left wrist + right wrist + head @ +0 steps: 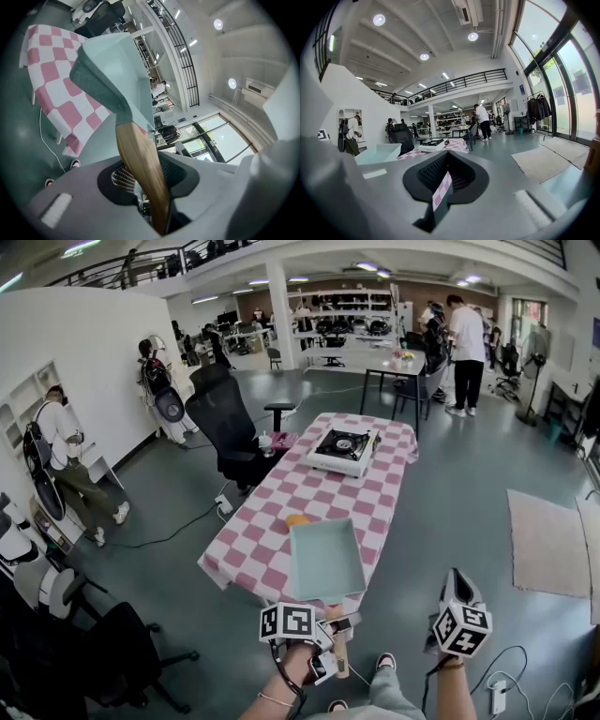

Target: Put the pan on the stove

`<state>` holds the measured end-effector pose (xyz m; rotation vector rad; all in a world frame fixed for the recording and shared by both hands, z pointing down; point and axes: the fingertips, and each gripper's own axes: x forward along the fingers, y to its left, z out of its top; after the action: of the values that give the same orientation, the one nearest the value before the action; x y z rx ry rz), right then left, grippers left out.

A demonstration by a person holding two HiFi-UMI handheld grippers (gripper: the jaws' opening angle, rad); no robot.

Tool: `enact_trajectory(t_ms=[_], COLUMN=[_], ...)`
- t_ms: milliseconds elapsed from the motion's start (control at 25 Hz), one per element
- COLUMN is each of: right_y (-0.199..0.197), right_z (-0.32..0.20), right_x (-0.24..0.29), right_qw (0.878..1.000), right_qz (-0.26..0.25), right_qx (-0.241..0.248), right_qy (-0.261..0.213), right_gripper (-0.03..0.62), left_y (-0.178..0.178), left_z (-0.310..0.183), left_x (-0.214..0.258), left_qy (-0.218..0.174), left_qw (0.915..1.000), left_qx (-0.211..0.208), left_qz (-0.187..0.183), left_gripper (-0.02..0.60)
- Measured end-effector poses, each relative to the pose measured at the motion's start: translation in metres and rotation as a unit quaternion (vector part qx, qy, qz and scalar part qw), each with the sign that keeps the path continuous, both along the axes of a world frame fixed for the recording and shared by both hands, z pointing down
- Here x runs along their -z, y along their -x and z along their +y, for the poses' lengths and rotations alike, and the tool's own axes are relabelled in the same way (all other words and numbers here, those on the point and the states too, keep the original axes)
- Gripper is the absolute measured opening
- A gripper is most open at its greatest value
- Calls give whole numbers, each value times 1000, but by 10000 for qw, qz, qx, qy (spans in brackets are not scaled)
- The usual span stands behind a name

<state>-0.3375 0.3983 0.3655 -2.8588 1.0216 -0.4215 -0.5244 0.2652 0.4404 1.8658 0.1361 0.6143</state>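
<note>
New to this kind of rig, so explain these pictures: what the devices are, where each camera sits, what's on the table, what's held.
No robot: a person carries a two-jaw gripper in each hand. One picture comes from a camera on the person's head; the other two come from cameras riding on the grippers, looking along their jaws. The left gripper is clamped on the wooden handle of a pale green square pan at the near end of a table under a pink-and-white checked cloth. A portable gas stove sits at the far end; a small orange thing lies beyond the pan. The right gripper holds nothing; its jaws stand slightly apart.
</note>
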Motion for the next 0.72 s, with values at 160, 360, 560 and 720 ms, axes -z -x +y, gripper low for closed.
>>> enact_trajectory(t_ms=[160,360,560,720], right_y=[-41,-98,-157,-199], right_z=[-6,-17,-34,-44], right_x=[1,2,12,11], right_qw=[10000,9999,9996,9991], right_qz=[34,-46,13,-32], right_qx=[16,101,282,411], right_qy=[-7,18,1,8], right_gripper=[9,9,9,9], left_y=[-40,-93,-146,-185], left_z=[-11,-22,-35,-42], left_x=[1,4,8,10], left_qy=[-51,29,16,54], left_qw=[10000,9998,9992,9984], left_qx=[62,182,396,566], left_qz=[43,37,64,71], left_gripper=[118,118,118,118])
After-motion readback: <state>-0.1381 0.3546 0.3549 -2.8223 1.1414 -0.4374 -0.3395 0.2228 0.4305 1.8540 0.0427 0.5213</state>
